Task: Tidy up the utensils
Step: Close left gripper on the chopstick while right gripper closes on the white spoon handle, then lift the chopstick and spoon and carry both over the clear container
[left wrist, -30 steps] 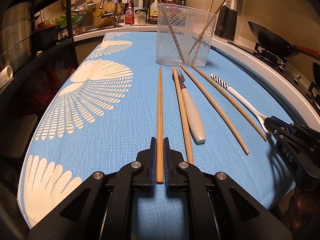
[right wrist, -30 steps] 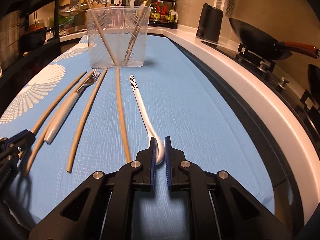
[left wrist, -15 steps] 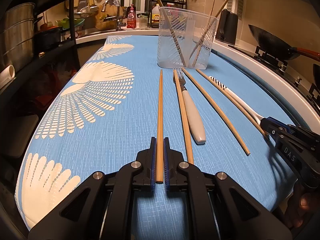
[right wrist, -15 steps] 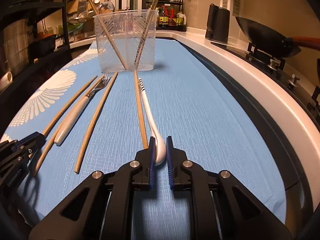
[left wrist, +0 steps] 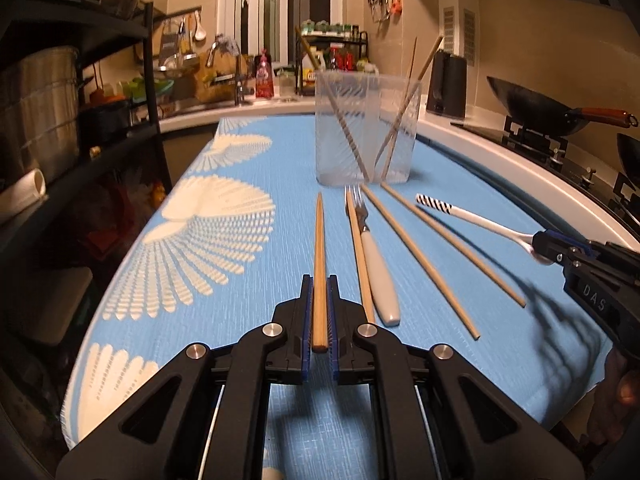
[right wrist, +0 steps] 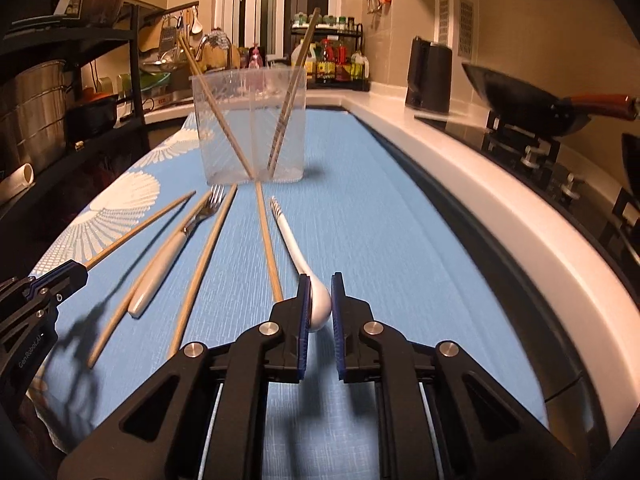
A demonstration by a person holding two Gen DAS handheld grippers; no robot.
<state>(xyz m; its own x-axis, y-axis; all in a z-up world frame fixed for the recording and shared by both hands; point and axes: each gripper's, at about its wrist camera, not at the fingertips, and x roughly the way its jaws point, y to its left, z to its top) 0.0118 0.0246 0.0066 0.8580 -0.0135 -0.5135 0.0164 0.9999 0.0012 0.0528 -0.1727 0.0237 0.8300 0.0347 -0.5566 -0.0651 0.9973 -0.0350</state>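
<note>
A blue tablecloth [left wrist: 248, 184] with white fan prints covers the kitchen counter, where a clear plastic container [left wrist: 367, 128] stands at the far end holding several chopsticks that lean against its walls. Below it, a white-handled fork [left wrist: 376, 264] and three loose chopsticks lie side by side on the cloth. The left gripper [left wrist: 320, 312] has its jaws closed narrowly on the near end of a wooden chopstick [left wrist: 319, 256], lifted above the cloth. The right gripper [right wrist: 320, 308] clamps the bowl of a white spoon [right wrist: 298, 256] with a striped handle tip, also raised.
</note>
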